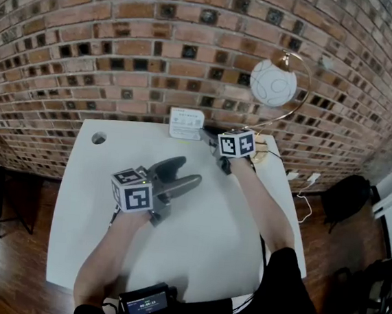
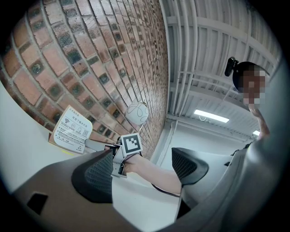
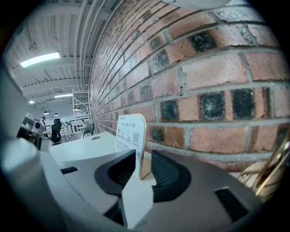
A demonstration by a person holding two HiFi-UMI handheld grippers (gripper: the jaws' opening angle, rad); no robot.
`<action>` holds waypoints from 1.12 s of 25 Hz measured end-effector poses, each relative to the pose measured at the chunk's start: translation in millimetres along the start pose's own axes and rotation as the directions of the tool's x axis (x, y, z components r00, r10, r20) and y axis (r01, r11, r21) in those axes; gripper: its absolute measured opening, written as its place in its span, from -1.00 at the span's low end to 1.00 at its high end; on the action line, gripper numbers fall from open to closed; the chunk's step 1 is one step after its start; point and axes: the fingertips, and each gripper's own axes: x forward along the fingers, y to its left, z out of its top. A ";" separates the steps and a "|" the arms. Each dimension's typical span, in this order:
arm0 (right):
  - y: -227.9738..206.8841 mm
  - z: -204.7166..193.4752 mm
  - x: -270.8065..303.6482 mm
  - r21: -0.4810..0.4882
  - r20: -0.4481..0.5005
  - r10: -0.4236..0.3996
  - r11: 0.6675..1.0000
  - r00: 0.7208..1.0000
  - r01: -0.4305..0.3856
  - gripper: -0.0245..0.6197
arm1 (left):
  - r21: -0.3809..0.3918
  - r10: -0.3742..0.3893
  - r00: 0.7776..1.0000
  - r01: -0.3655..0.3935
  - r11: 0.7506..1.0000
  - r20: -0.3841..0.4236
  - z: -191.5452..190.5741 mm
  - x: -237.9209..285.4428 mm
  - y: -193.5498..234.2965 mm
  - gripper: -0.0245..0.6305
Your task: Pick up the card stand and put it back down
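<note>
the card stand [image 1: 185, 124] stands upright at the far edge of the white table [image 1: 101, 206], just in front of the brick wall [image 1: 124, 42] and to the left of a lamp [image 1: 273, 83] with a round white shade. its foot looks planted on the tabletop, so it is not lifted at this moment.

the right gripper [image 3: 144, 170] reaches to the stand and tips slightly down. in the right gripper view its two fingers [image 3: 115, 174] sit one on each side of the card's near edge. they are set fairly wide for so thin a card. a sliver of gap shows on the wall side, and the other pad is very close to the printed face, possibly brushing it. i read this as straddling the card, not clamping it.

the left gripper [image 1: 189, 171] rests near the middle of the table, well apart from the stand. its fingers are spread wide with nothing between them, and it seems to have no part in this step.

the step in hand looks like the grasp, with the jaws lined up around the card but not closed. the next move calls for closing squarely on the card's faces, low enough that it does not swing. then comes a straight lift clear of the table, kept away from the wall and the lamp stem. last, the stand should go back down flat so that it stays standing when the fingers open.
</note>
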 end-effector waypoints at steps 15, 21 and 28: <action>39.6 24.2 -53.2 0.081 0.101 0.097 0.991 0.990 -0.106 -0.51 | 0.007 -0.050 0.999 0.050 0.999 0.018 10.8 2.0 -21.7 0.29; 68.4 36.7 -88.5 0.101 0.160 0.160 0.979 0.974 -0.177 -0.59 | 0.017 -0.066 0.998 0.066 0.998 0.016 13.4 4.9 -36.7 0.29; 94.3 45.9 -126.3 0.084 0.198 0.197 0.973 0.960 -0.217 -0.60 | 0.019 -0.078 0.997 0.078 0.997 0.009 10.5 9.2 -60.5 0.29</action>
